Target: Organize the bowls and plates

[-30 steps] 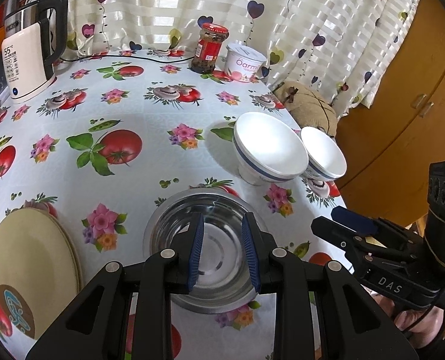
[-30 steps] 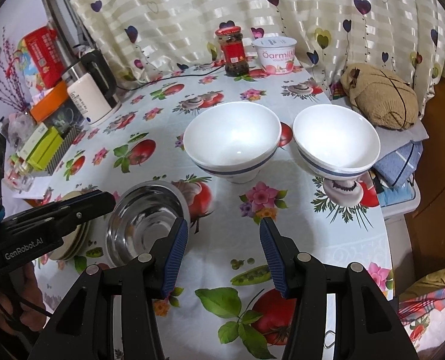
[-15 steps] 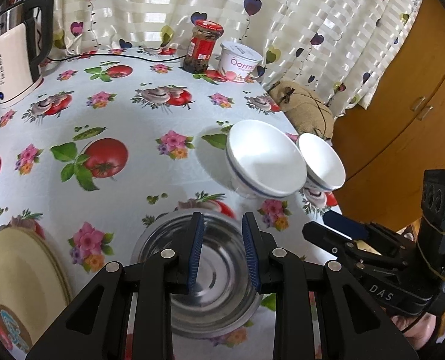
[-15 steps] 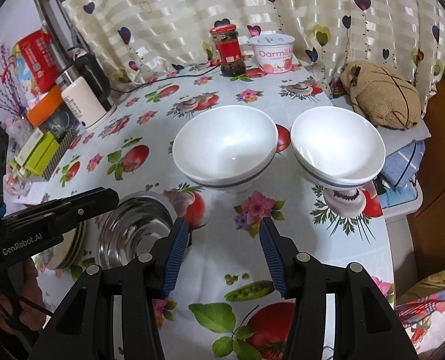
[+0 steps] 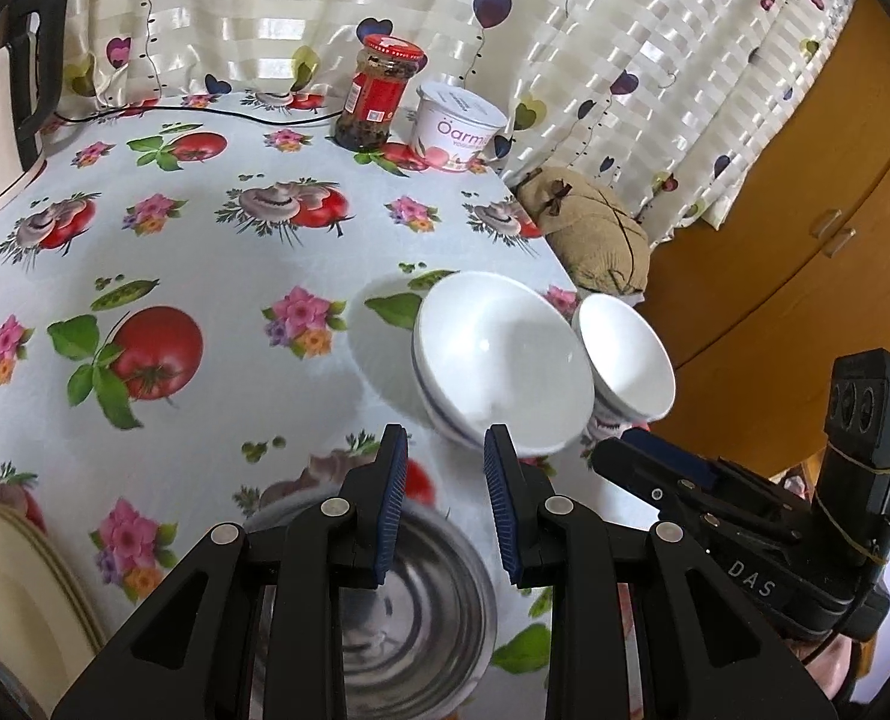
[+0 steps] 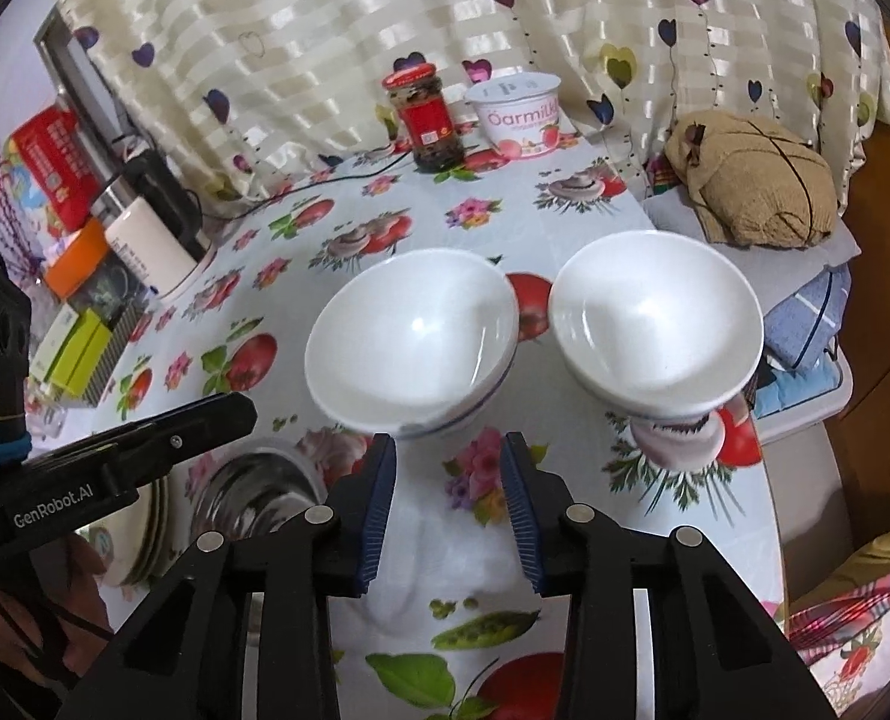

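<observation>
Two grippers are held low over the tablecloth [image 5: 216, 228], the left gripper [image 5: 445, 498] above the far rim of the steel bowl [image 5: 408, 618] and the right gripper [image 6: 448, 504] just short of the nearer white bowl [image 6: 411, 342]. Both sets of jaws stand partly open, empty, touching nothing. The second white bowl [image 6: 655, 324] sits just beside the first near the table's right edge; stacked plates [image 5: 18, 594] lie left of the steel bowl, a jar [image 5: 378, 93] and yogurt tub [image 5: 457, 129] at the back.

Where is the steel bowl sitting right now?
The steel bowl sits on the table's near side, under the left gripper, between the cream plates and the nearer white bowl.
</observation>
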The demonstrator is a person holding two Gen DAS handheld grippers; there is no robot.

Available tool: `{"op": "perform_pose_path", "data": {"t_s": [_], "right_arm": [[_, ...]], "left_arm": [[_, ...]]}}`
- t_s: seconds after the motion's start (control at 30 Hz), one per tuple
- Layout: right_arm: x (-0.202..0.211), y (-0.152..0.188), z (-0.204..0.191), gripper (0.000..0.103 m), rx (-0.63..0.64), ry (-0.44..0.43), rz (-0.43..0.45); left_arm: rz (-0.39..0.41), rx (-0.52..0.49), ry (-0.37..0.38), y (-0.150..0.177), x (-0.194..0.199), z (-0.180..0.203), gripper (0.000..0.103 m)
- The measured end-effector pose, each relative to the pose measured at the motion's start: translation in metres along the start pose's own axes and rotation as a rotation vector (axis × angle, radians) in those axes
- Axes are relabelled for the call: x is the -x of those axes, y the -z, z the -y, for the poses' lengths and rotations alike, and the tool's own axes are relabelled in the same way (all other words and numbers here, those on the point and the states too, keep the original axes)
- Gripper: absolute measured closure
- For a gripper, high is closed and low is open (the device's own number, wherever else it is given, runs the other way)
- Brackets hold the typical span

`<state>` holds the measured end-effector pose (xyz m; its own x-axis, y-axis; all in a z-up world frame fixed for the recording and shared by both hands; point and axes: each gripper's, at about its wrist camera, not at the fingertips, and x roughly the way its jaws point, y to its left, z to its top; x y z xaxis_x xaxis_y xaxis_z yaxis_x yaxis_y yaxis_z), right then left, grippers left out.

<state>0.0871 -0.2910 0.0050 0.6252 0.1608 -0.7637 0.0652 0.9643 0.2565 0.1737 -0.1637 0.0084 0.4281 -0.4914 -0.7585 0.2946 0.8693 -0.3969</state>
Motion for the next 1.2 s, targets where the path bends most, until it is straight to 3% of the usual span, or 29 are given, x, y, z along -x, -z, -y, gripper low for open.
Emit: {"op": "perform_pose_path", "data": {"t_s": [0.5,0.77,1.2], "right_arm": [[-0.027,-0.025,0.011,0.070,-0.038,0.033,-0.010],[-0.041,-0.029,0.015,0.079,-0.047,0.040,-0.030],[-0.044,-0.030,0.018,0.081,-0.048,0.039,-0.031]], "left_arm": [[-0.029,0.018,-0.027,-0.021,-0.039,-0.007,0.075],[-0.044,0.001,-0.033,-0.024,-0.051,-0.005,0.080],[-0.024,-0.024,-0.056,-0.024,-0.045,0.001,0.084]]}}
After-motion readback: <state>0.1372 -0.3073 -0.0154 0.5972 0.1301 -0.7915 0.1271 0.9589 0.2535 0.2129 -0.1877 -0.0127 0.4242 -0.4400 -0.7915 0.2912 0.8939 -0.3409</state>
